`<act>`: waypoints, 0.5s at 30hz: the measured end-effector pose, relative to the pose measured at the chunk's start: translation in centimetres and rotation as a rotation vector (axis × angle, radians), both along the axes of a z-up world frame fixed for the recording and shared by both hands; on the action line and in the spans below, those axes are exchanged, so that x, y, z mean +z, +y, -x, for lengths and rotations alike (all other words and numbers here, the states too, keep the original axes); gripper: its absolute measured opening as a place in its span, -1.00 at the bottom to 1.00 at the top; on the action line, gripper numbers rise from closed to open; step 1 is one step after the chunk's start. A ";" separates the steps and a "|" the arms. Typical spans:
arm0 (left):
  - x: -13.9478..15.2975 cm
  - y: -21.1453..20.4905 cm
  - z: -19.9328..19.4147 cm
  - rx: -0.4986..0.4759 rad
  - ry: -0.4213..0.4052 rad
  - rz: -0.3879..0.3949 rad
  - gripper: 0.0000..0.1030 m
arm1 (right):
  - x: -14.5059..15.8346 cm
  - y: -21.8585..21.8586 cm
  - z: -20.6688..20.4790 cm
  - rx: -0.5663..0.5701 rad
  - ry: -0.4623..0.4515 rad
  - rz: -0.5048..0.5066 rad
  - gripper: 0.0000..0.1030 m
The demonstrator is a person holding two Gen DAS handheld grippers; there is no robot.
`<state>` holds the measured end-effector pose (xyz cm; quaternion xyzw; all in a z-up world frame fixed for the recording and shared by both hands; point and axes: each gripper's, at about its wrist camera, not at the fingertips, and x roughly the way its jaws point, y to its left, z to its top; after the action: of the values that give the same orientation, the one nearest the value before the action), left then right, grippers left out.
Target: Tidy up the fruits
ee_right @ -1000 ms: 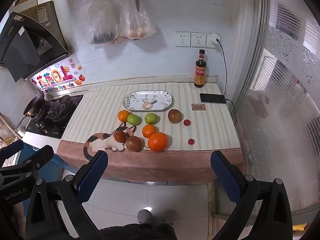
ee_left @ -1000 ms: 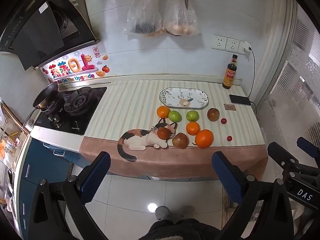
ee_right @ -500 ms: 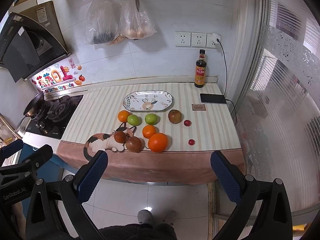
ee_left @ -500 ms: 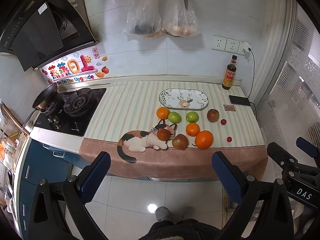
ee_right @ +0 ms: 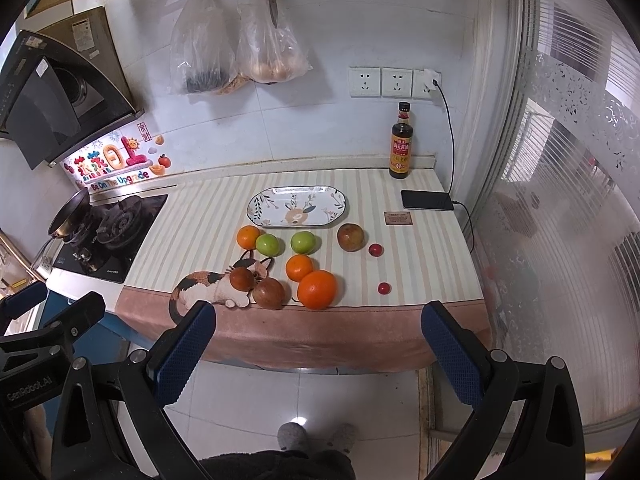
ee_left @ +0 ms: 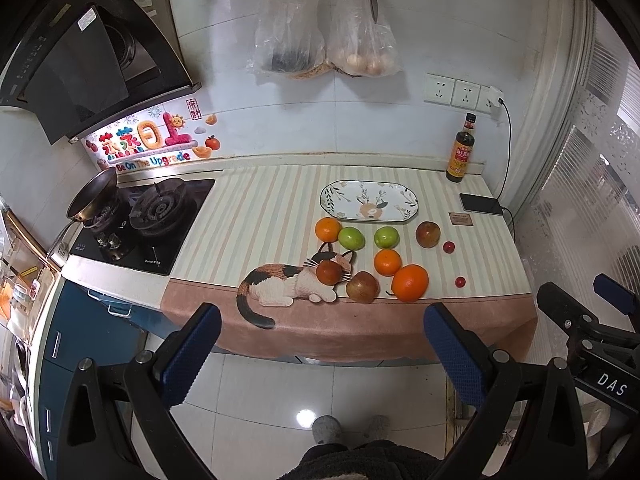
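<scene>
Both tools wide apart, empty, held back off the counter [ee_right: 424, 304]; fruit all ahead, none on plate yet.

Fruit cluster sits fwd of both tools, plate [ee_right: 297, 211] beyond it, long axis running left-right. Big orange [ee_right: 317, 289] is nearest fruit to right tool [ee_right: 318, 350], dead ahead at the front edge; left tool [ee_left: 322, 352] lines up w/ the brown fruit [ee_left: 362, 287] just fwd. Two small red fruits [ee_right: 384, 288] lie fwd-right, apart from the rest, so right tool is nearer. Type of brown fruits hard to tell; contents of wall bags unclear. Judging task not started.
</scene>
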<state>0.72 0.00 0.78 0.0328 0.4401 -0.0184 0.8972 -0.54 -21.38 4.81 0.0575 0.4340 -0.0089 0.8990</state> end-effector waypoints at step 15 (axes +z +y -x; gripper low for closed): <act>-0.2 0.9 0.0 0.005 -0.002 0.007 1.00 | 0.0 0.4 0.2 0.002 0.000 -0.003 1.00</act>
<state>0.75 0.89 0.58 0.0284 0.4391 -0.0176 0.8978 -0.79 -21.00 4.81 0.0586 0.4343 -0.0073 0.8988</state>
